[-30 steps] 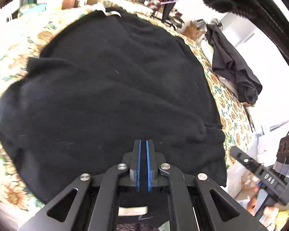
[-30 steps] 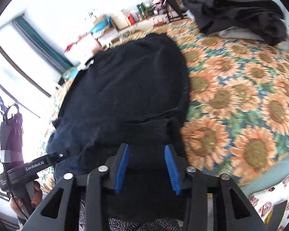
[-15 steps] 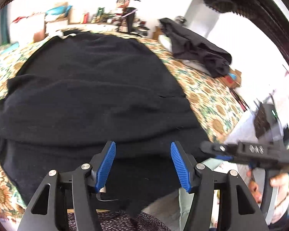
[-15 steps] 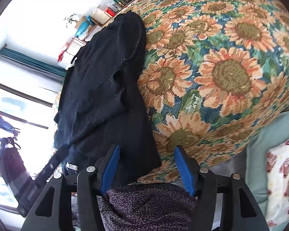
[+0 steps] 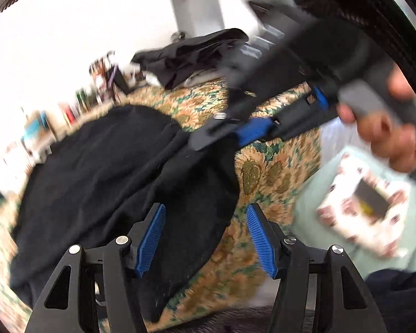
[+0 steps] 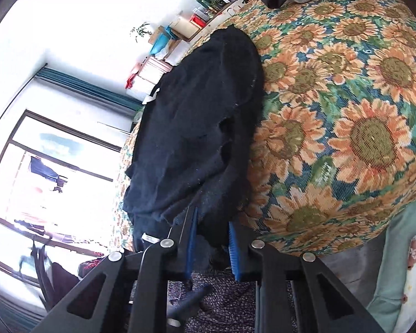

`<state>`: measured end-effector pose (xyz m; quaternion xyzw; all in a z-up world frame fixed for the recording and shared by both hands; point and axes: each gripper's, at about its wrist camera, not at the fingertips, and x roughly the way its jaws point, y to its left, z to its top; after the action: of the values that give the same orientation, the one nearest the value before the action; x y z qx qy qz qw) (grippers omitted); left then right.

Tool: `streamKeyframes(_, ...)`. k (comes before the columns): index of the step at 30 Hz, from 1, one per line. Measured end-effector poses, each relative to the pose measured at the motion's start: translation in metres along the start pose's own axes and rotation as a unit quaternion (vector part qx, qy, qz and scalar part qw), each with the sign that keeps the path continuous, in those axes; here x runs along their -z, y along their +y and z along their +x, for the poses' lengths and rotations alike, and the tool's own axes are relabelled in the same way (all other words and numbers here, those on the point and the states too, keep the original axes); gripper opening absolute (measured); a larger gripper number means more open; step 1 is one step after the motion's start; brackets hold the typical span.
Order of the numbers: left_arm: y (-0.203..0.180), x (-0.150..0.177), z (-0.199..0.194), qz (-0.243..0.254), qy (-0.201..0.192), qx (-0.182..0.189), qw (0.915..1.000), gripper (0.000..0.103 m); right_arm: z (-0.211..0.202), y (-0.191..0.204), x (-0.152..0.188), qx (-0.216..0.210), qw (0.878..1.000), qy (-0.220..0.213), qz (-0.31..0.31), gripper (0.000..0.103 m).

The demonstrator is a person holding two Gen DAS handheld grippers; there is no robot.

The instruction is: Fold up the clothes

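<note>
A black garment (image 6: 197, 116) lies spread on the sunflower bedspread (image 6: 360, 88). My right gripper (image 6: 212, 245) is at the garment's near right corner. Its jaws are closing, with a bunch of the black cloth packed between the blue pads (image 6: 192, 244). In the blurred left wrist view the right gripper (image 5: 235, 134) holds that corner raised, so the black garment (image 5: 102, 172) tents up toward it. My left gripper (image 5: 206, 238) is open above the garment's near edge, beside the right one. Cloth lies under its fingers but its pads (image 5: 152, 236) do not touch it.
A heap of dark clothes (image 5: 197, 52) sits at the far end of the bed. A cluttered shelf (image 6: 197, 19) runs along the wall, with a window (image 6: 55, 166) to the left. A pale green sheet with a patterned pillow (image 5: 360, 202) hangs below the bed's right side. A person's hand (image 5: 380, 133) grips the right tool.
The left gripper went from shut to open and swung right along the near edge, rolling. The right gripper's jaws narrowed onto the garment's corner, which now lifts.
</note>
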<state>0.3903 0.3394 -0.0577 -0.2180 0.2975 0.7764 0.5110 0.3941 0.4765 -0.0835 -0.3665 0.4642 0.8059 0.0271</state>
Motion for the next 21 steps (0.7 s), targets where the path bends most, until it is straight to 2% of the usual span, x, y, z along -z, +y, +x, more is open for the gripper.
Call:
streamKeyframes(2, -0.013, -0.002, 0.007, 0.029, -0.011, -0.036, 0.9989, 0.062, 0.0, 0.002, -0.001, 0.0, 1.0, 0.003, -0.002, 0.023)
streamKeyframes(6, -0.008, -0.007, 0.016, 0.005, -0.019, -0.026, 0.9995, 0.062, 0.002, 0.002, -0.004, -0.002, 1.0, 0.011, -0.007, 0.023)
streamKeyframes(12, -0.005, -0.01, 0.025, 0.003, -0.033, -0.035, 0.9988, 0.064, 0.004, 0.0, -0.007, -0.013, 1.0, 0.019, -0.008, 0.022)
streamKeyframes(16, -0.005, -0.009, 0.026, 0.014, -0.056, -0.045, 0.9973, 0.066, 0.002, -0.002, -0.008, -0.025, 0.999, 0.02, -0.004, 0.022)
streamKeyframes(21, -0.003, -0.014, 0.025, 0.041, -0.064, -0.053, 0.9957, 0.066, 0.002, -0.002, -0.008, -0.03, 0.999, 0.02, -0.005, 0.022)
